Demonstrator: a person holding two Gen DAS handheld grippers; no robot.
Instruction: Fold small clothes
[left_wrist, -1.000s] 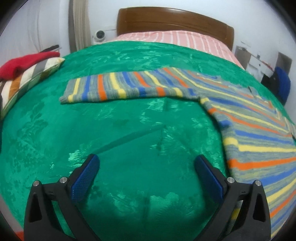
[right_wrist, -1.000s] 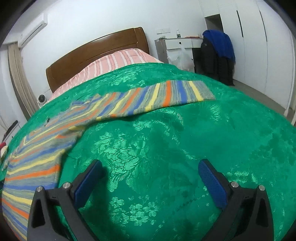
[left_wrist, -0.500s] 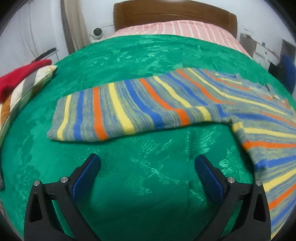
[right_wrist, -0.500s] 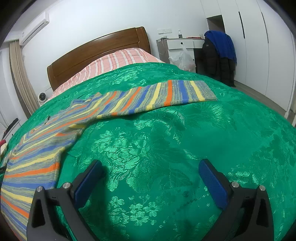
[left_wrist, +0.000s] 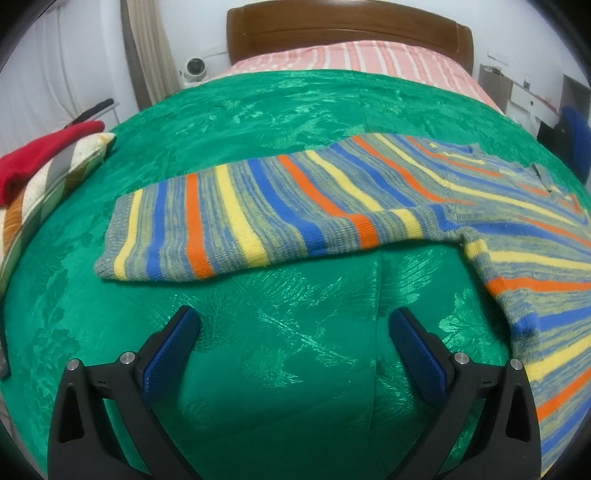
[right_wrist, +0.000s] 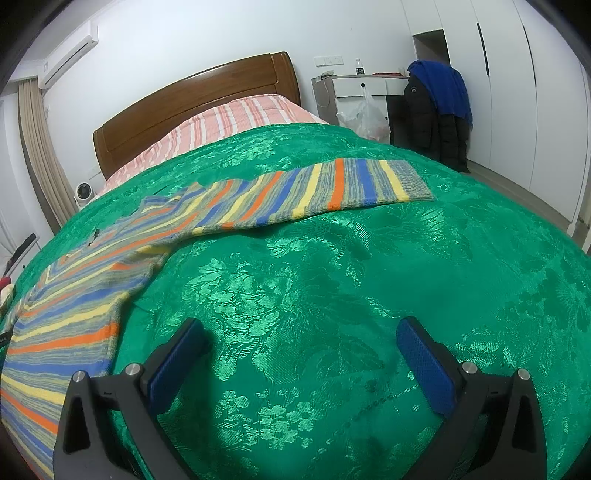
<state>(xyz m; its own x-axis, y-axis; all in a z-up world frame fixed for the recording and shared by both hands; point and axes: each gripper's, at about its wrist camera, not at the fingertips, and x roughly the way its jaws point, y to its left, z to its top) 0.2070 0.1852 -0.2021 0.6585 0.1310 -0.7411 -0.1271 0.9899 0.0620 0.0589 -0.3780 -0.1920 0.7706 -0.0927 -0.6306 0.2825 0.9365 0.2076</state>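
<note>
Lying flat across the green bedspread (left_wrist: 295, 369), the striped sweater (left_wrist: 517, 236) is spreading over the right half of the left wrist view, with one sleeve (left_wrist: 236, 221) stretching out toward the centre left of the frame. In the right wrist view the same sweater is running along the lower left edge, and its other sleeve (right_wrist: 332, 188) is reaching up toward the upper right of centre.

Both grippers are hovering over bare bedspread with nothing between their jaws. The left gripper (left_wrist: 295, 350) is sitting at the bottom of its frame with jaws spread wide, the sleeve's lower edge just beyond the fingertips. The right gripper (right_wrist: 299, 354) is also sitting with jaws spread wide, well apart from its sleeve, with the sweater's side edge close to its left finger.

Judging from this, the fold has not begun: the garment is laid out and the step in hand is the approach to the first sleeve. The next move probably calls for the left gripper to reach the sleeve's cuff, pinch it, and carry it across the body. A red cloth (left_wrist: 40, 155) and a pillow (left_wrist: 55, 177) are resting at the upper left of the left view.
</note>
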